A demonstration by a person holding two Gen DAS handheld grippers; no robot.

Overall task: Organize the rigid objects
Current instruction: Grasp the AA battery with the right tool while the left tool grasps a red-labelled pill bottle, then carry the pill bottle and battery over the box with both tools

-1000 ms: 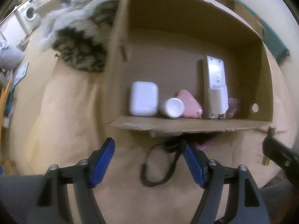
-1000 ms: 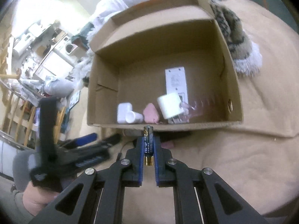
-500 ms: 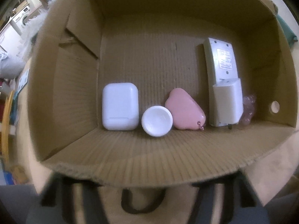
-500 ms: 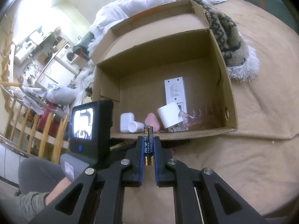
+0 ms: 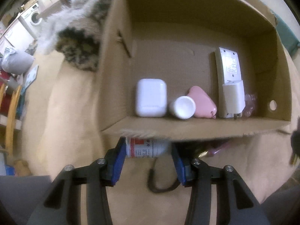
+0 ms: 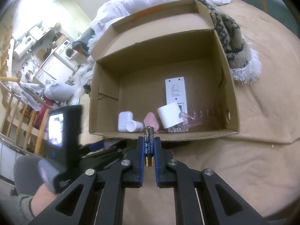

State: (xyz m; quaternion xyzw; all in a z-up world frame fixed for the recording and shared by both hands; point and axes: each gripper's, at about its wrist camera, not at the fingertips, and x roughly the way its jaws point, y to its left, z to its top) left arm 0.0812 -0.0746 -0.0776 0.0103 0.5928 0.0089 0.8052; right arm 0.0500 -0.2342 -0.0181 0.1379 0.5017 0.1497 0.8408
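Observation:
A cardboard box (image 5: 187,129) (image 6: 232,101) lies open on the tan bedcover. Inside are a white earbud case (image 5: 151,100) (image 6: 124,121), a small white jar (image 5: 182,107) (image 6: 133,126), a pink heart-shaped case (image 5: 202,102) (image 6: 151,121), a white remote (image 5: 229,69) (image 6: 175,91) with a white charger block (image 5: 234,97) (image 6: 170,117) on it, and a clear pink clip (image 5: 249,103) (image 6: 195,120). My left gripper (image 5: 148,150) is open around a white bottle with a red label (image 5: 144,148), lying just below the box's near edge. My right gripper (image 6: 148,144) is shut on an upright battery (image 6: 148,140).
A black cable (image 5: 161,185) and a pink thing (image 5: 217,149) lie on the cover in front of the box. A furry patterned blanket (image 5: 78,56) (image 6: 234,45) lies behind the box. White bedding (image 6: 150,1) is piled at the back. The room's furniture is far left.
My left gripper went forward over the box, then drew back and down; its fingers now stand around the white bottle. My right gripper has held the battery still.

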